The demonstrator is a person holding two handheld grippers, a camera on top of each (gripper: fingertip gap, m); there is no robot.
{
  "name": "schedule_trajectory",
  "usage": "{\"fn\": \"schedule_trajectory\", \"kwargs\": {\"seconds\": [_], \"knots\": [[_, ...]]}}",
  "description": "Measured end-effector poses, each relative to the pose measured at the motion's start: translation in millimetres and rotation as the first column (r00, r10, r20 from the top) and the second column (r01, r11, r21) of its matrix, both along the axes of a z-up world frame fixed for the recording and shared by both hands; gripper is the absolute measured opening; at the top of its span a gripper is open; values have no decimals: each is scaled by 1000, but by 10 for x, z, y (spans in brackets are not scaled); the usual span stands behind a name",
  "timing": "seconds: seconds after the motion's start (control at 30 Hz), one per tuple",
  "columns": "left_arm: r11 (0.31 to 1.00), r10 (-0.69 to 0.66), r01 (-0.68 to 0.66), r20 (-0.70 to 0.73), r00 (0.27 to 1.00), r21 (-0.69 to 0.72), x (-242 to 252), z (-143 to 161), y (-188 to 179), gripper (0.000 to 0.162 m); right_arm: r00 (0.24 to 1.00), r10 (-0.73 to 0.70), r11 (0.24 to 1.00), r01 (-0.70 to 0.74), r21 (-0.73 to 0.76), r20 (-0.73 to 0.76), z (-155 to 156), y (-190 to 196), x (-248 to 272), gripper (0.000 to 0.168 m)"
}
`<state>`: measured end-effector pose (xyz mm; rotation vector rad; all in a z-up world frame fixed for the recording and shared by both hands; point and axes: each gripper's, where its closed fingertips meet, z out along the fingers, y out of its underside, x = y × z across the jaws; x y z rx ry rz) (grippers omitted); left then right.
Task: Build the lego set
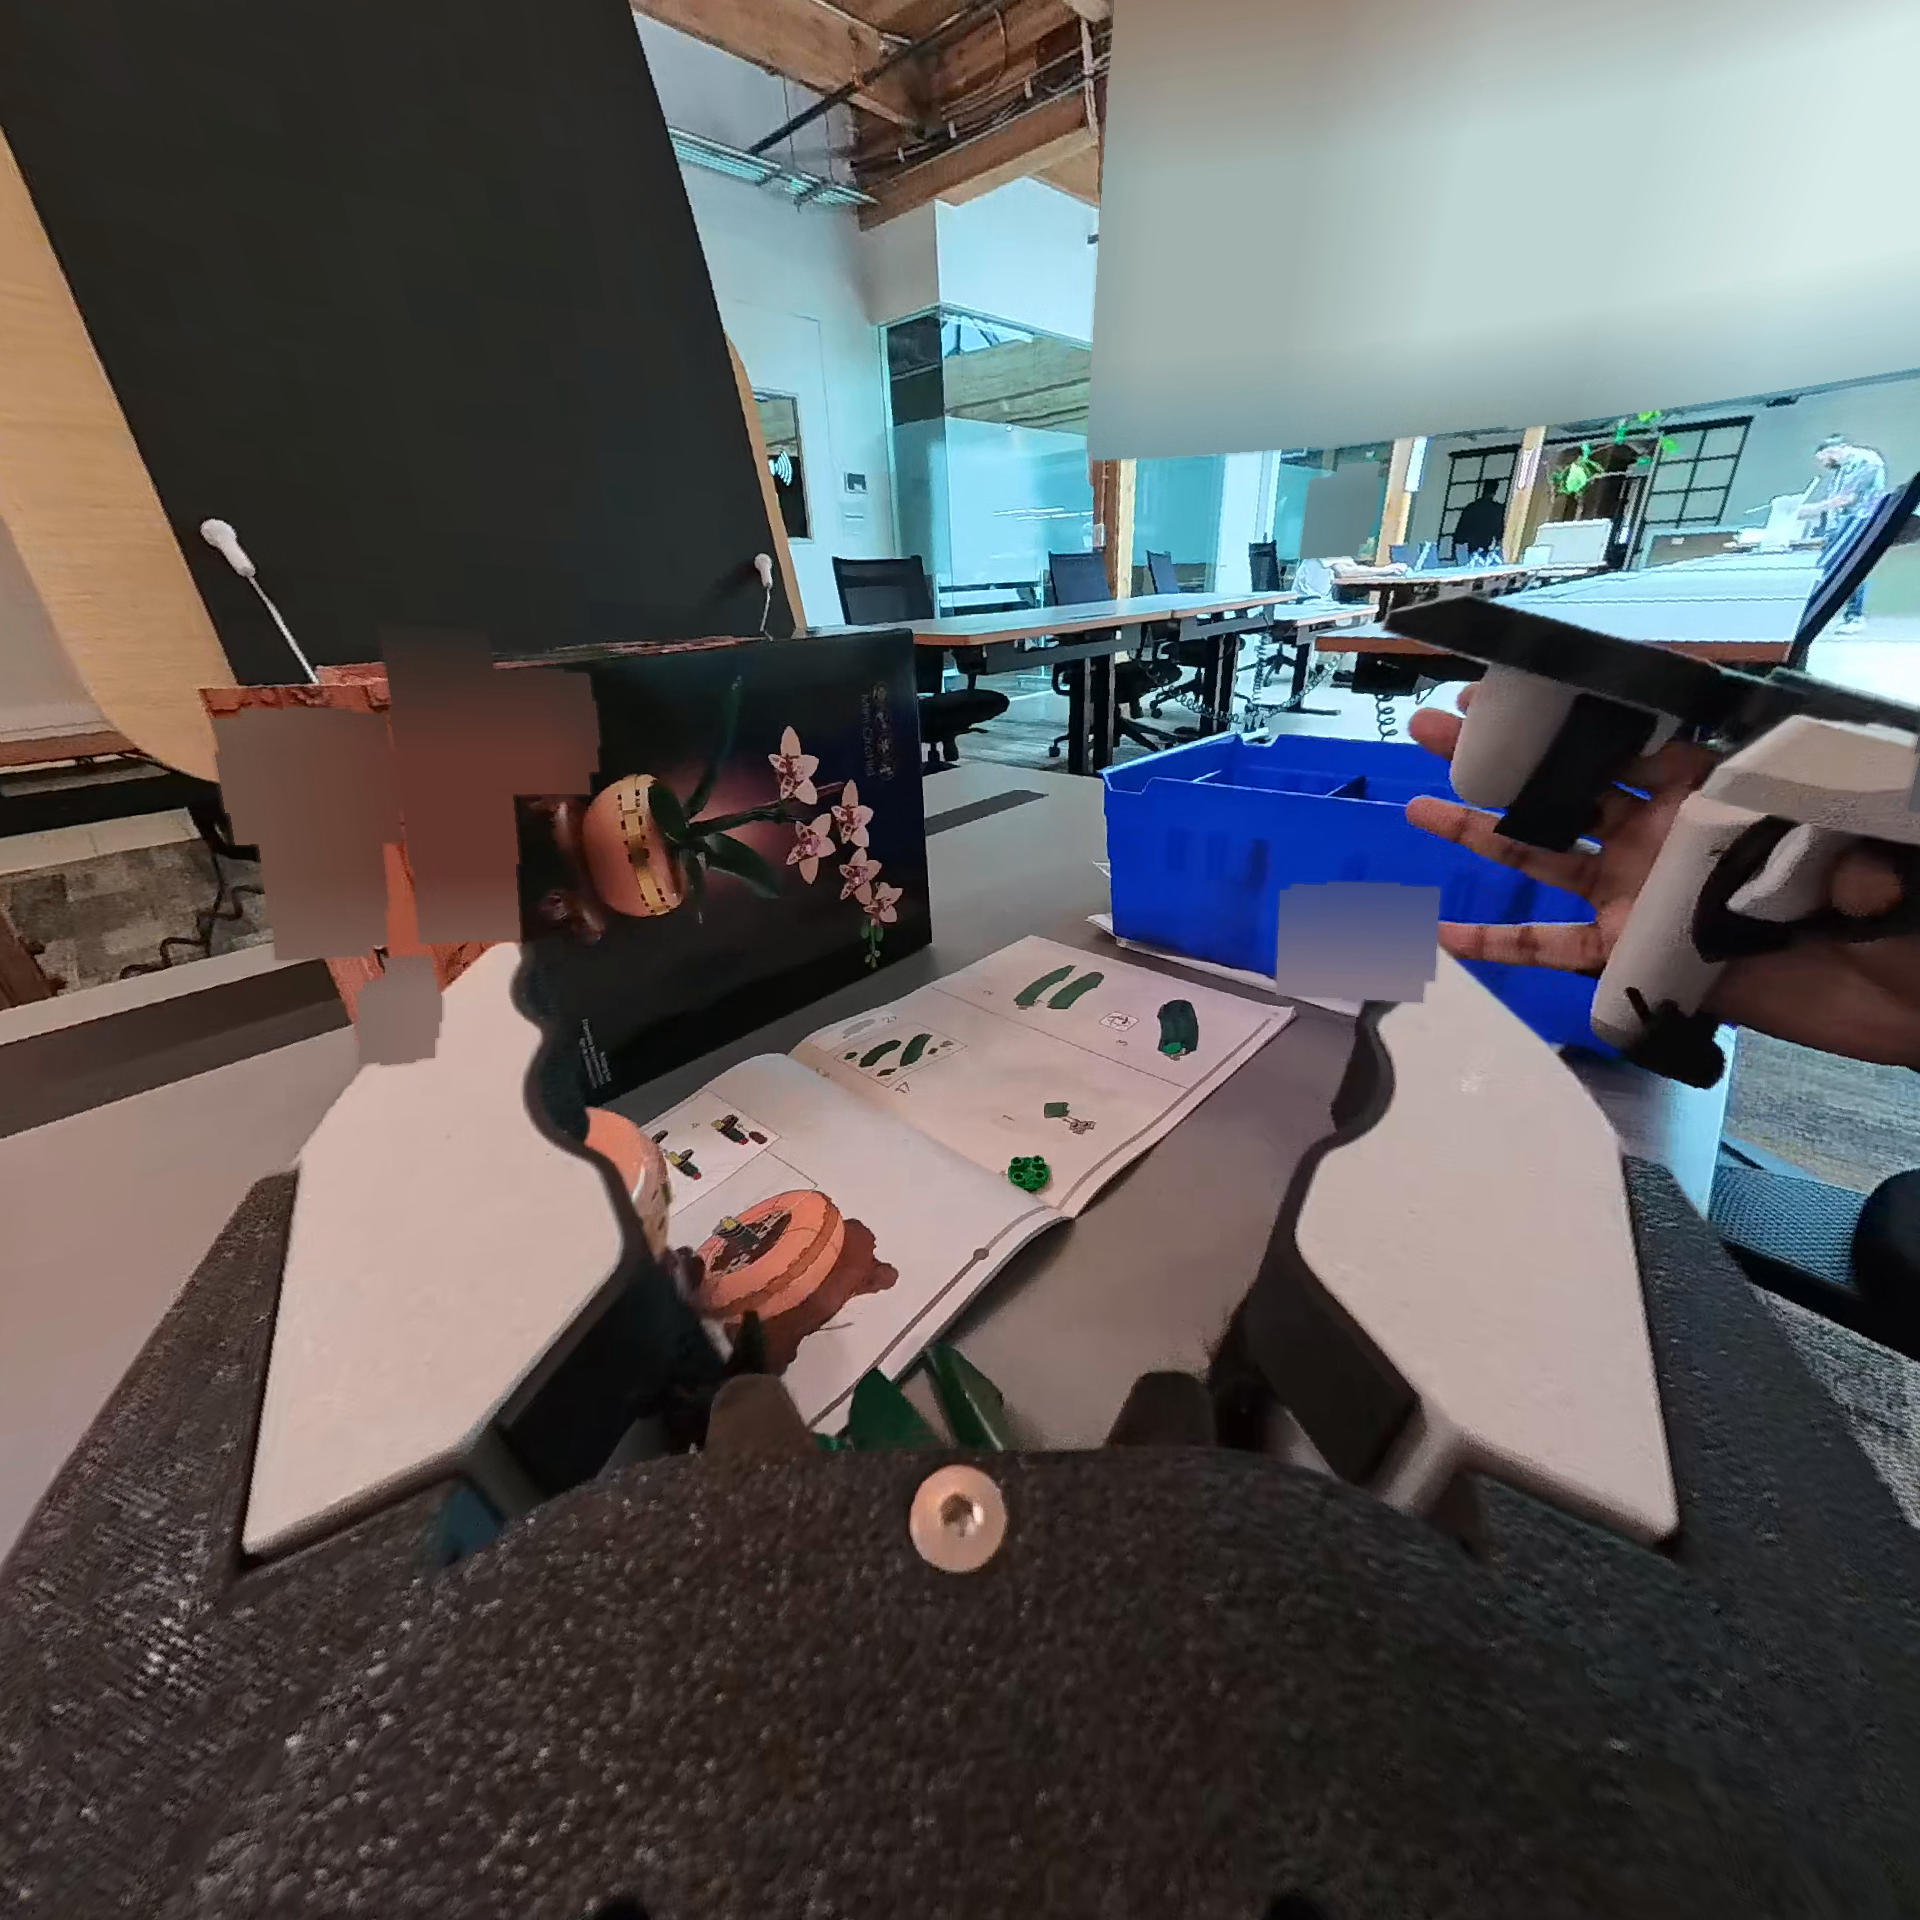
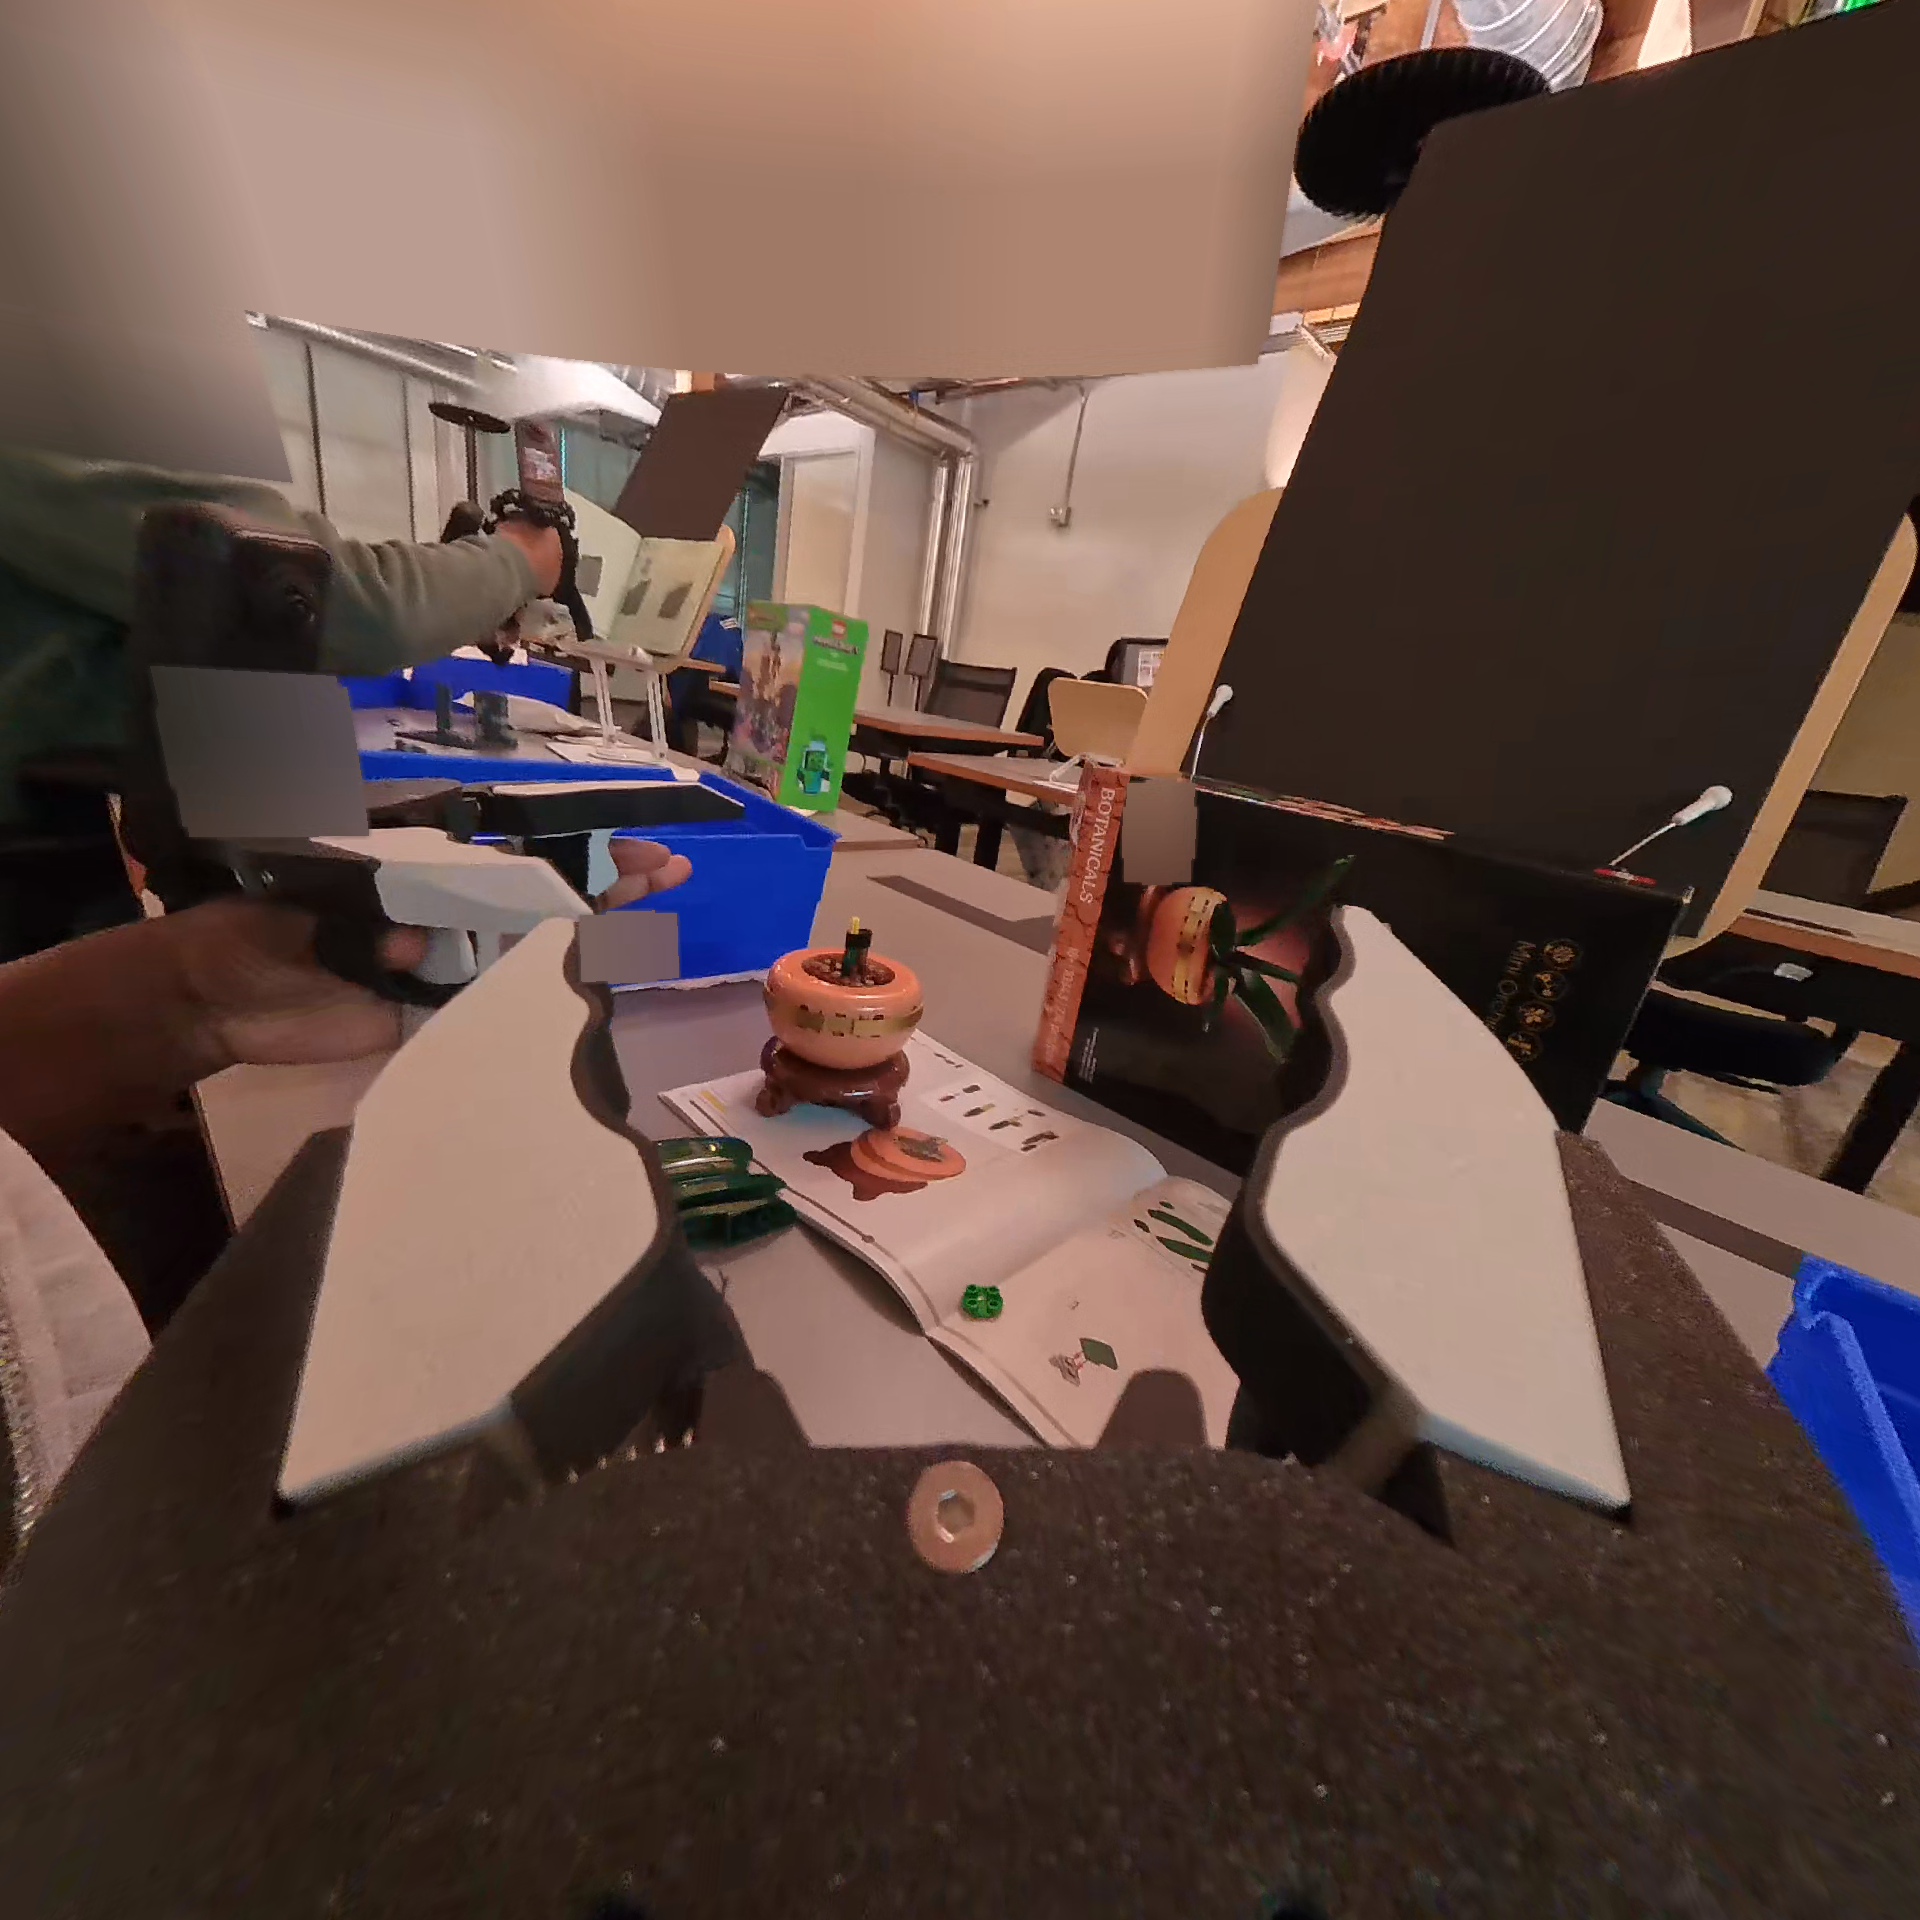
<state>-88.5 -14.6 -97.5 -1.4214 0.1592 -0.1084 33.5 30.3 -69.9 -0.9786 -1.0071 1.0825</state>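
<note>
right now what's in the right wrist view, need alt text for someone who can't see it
An open right tool hovers, empty, over a grey table, facing a peach lego pot on a brown stand that sits on an open instruction booklet. A small green piece lies on the booklet, dark green leaf pieces beside it, and the set's box stands behind.

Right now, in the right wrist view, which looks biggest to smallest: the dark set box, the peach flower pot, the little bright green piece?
1. Dark set box, though a finger hides part of it.
2. Peach flower pot on the open booklet.
3. Bright green piece, smallest despite lying nearest the camera.
</note>
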Motion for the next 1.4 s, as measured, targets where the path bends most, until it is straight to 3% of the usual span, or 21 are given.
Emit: {"fn": "schedule_trajectory", "kwargs": {"seconds": [0.23,0.4,0.83,1.13,1.27,1.4], "knots": [[998,-31,28,-45,999,-64,-2,-67,-43,145,1000,4,999,-3,-46,23,-47,2,-33,122],[998,-58,56,-32,998,-35,11,8,-73,146,994,-6,1000,8,-12,105,-115,-17,-116,124],[977,-210,205,-86,974,-65,238,-51,107,145,986,27,994,-8,-112,167,-800,73,-291,121],[981,-188,181,-106,976,-77,328,-242,196,145,999,5,988,2,-156,49,-700,312,-319,116],[978,-210,211,-108,972,-6,405,-197,225,145,998,3,999,-1,-37,58,-693,271,-348,112],[966,-249,253,-84,965,53,377,-187,292,143,997,-71,997,71,10,-29,-602,394,-288,105]]}}
